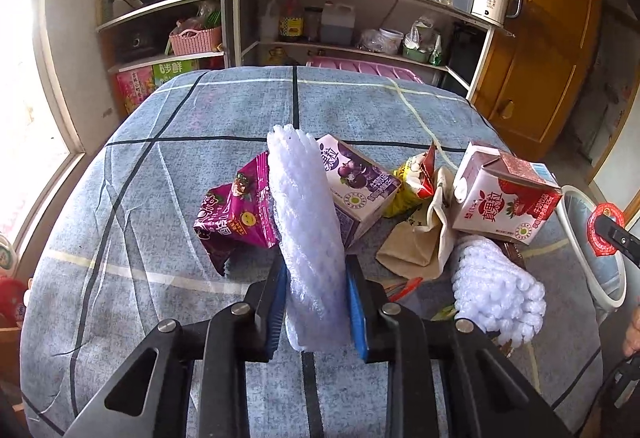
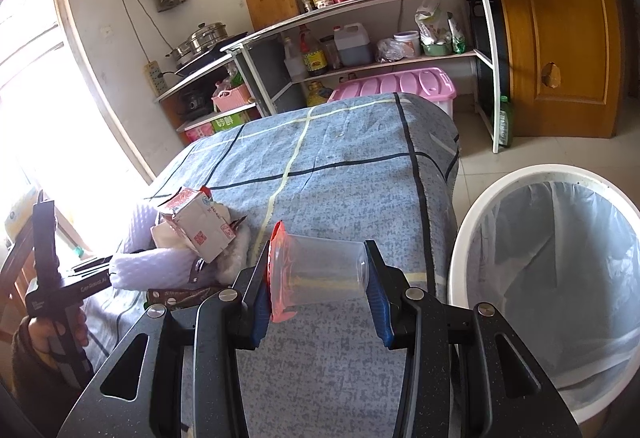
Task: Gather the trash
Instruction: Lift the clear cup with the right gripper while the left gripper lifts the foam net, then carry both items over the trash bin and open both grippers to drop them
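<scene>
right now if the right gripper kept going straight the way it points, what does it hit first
Probably the blue checked cloth: the right gripper, shut on a clear plastic cup, points down at bare fabric. Depth is uncertain.

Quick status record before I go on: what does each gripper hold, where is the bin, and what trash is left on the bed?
left gripper: shut on white foam mesh sleeve
right gripper: shut on clear plastic cup with torn red seal, lying sideways between the pads
white bin with clear liner: beside the bed, right of the cup
left on blue checked bedcover: purple snack wrapper, purple milk carton, red milk carton, yellow wrapper, brown paper bag, second foam mesh sleeve
</scene>
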`<state>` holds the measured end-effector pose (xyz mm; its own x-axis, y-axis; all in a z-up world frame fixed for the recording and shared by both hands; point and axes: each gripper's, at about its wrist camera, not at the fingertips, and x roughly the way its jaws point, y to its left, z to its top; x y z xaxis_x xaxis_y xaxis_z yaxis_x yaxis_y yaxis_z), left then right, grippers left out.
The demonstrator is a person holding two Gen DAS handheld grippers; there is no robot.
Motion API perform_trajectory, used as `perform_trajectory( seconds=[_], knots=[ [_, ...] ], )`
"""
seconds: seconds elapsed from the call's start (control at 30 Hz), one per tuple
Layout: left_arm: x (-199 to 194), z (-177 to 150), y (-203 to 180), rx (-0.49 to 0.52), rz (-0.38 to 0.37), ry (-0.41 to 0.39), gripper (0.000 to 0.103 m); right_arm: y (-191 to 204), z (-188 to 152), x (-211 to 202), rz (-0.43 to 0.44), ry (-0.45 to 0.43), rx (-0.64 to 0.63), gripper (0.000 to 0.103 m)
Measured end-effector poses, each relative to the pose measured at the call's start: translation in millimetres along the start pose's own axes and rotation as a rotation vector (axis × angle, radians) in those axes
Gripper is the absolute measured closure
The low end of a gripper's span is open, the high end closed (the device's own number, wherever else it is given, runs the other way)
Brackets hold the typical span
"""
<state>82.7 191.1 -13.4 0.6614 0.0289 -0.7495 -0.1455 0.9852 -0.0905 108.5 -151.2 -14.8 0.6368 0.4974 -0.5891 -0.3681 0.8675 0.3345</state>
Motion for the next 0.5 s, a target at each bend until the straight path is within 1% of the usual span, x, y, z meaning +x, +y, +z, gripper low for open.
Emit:
perform_trajectory(
  seconds=[0.07,0.23,0.37,0.5],
  knots=[
    [-7.7,1.7,-2.3,0.003,0.008,-0.019,0.076,-3.1,0.4,-2.5,0.002,-0.005,0.006,0.061],
    [-34.9,7.0,-11.8,0.027,-0.009,-0.07,0.076,-12.5,3.2,-12.5,0.0,-0.026,0.023,0.061],
    [-56.3,13.8,-32.8,0.054,-0.061,-0.112,0.076,-22.5,7.5,-26.0,-0.011,-0.047,0.034,0.061],
    [-69.2,21.2,-65.6,0.11,-0.123,-0.14,0.076,-34.6,9.8,-40.2,-0.039,-0.064,0.04,0.061]
  ],
)
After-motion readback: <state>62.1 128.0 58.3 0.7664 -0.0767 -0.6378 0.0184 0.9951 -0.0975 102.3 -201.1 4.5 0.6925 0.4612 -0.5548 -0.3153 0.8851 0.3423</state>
